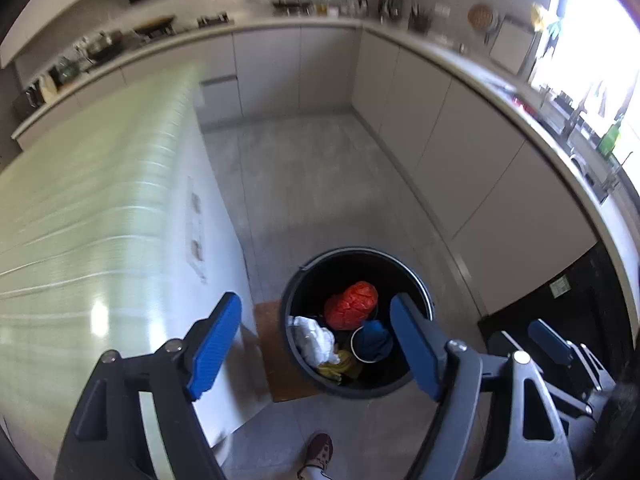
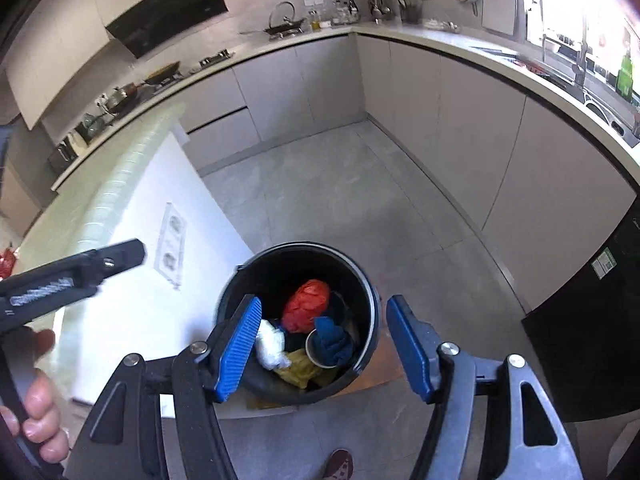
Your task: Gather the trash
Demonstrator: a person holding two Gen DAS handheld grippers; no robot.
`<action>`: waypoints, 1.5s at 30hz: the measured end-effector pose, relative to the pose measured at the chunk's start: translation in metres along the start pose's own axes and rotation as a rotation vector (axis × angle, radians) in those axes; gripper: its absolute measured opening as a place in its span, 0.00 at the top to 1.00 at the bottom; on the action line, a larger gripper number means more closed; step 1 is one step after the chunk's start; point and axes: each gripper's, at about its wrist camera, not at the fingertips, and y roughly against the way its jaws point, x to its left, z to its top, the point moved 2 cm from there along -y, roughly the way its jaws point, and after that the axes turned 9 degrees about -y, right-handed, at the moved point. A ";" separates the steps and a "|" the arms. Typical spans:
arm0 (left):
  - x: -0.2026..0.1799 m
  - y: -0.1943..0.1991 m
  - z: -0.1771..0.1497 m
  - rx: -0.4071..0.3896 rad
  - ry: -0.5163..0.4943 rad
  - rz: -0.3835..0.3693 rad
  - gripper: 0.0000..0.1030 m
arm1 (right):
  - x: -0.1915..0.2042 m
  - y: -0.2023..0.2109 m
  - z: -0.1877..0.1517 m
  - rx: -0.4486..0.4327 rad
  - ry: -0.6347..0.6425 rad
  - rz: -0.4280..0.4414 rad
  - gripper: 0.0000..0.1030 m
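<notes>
Left wrist view shows the left gripper (image 1: 316, 344) with jaws wide apart and empty above the black trash bin (image 1: 416, 280) on the floor. Inside lie a red bag (image 1: 352, 310), white crumpled paper (image 1: 314, 340) and blue cloth (image 1: 374, 340). The right gripper (image 2: 322, 344) also hangs spread open, holding nothing, over the bin beside the green-topped island (image 2: 100, 200).

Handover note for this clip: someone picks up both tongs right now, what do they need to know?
Left tongs: open, empty, above the round black trash bin.
Right tongs: open, empty, over the same bin.
In the bin: crumpled red plastic bag, blue cloth in a round cup, white wad, yellow wrapper.
Done: these pieces are binned.
Left: something red shows at the green counter's far edge; too cropped to identify, so check it.
</notes>
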 end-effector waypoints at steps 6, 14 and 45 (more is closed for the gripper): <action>0.037 0.097 -0.062 -0.139 0.024 0.046 0.10 | 0.033 0.075 -0.047 -0.065 0.035 0.070 0.35; 0.076 0.189 -0.188 -0.148 0.057 0.121 0.04 | 0.081 0.174 -0.164 -0.064 0.105 0.098 0.32; -0.009 0.258 -0.253 -0.244 0.225 0.296 0.04 | 0.032 0.313 -0.200 -0.217 0.230 0.189 0.24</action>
